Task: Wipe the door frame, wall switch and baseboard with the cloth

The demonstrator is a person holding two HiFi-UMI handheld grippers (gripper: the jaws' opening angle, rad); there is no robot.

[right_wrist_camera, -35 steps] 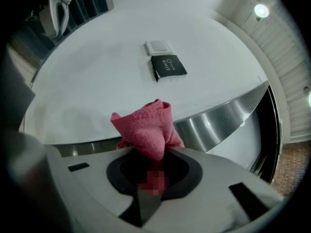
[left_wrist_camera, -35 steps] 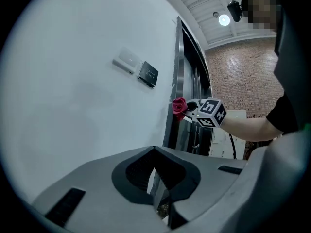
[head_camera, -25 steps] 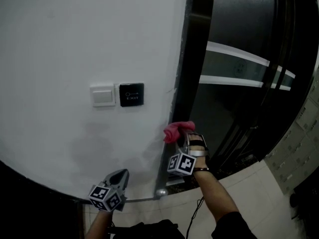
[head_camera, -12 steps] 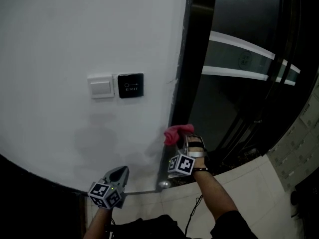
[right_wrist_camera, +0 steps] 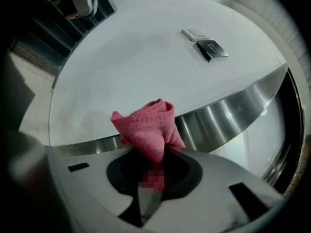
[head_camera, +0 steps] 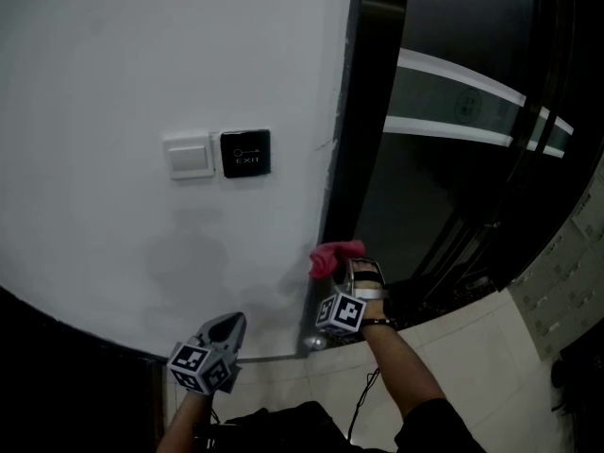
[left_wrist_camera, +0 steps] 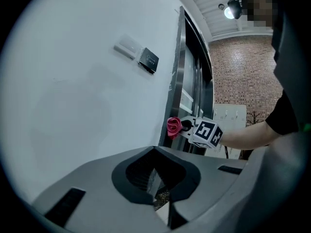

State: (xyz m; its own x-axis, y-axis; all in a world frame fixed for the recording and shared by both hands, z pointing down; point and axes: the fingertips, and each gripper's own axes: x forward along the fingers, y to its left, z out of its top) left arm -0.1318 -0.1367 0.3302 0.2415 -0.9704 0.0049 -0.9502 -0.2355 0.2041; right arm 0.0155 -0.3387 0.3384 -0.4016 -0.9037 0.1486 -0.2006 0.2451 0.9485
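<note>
A pink cloth (head_camera: 330,256) is bunched in my right gripper (head_camera: 343,266), which is shut on it and presses it against the steel door frame (head_camera: 338,159) low down, near the floor. In the right gripper view the cloth (right_wrist_camera: 148,130) sticks out of the shut jaws onto the frame's steel band (right_wrist_camera: 218,113). A white wall switch (head_camera: 189,156) and a black exit button (head_camera: 246,153) sit on the white wall, up and left of the cloth. My left gripper (head_camera: 223,333) is shut, holds nothing, and hangs low near the wall's foot. A dark baseboard band (head_camera: 66,333) runs at lower left.
Dark glass door (head_camera: 453,159) with pale stripes fills the right. A round metal door stop (head_camera: 311,343) sits at the frame's foot. Pale tiled floor (head_camera: 472,366) lies lower right. A brick wall (left_wrist_camera: 243,76) shows beyond the door in the left gripper view.
My right gripper has slid the cloth down the door frame, farther below the switch. The left gripper has stayed low by the wall.
</note>
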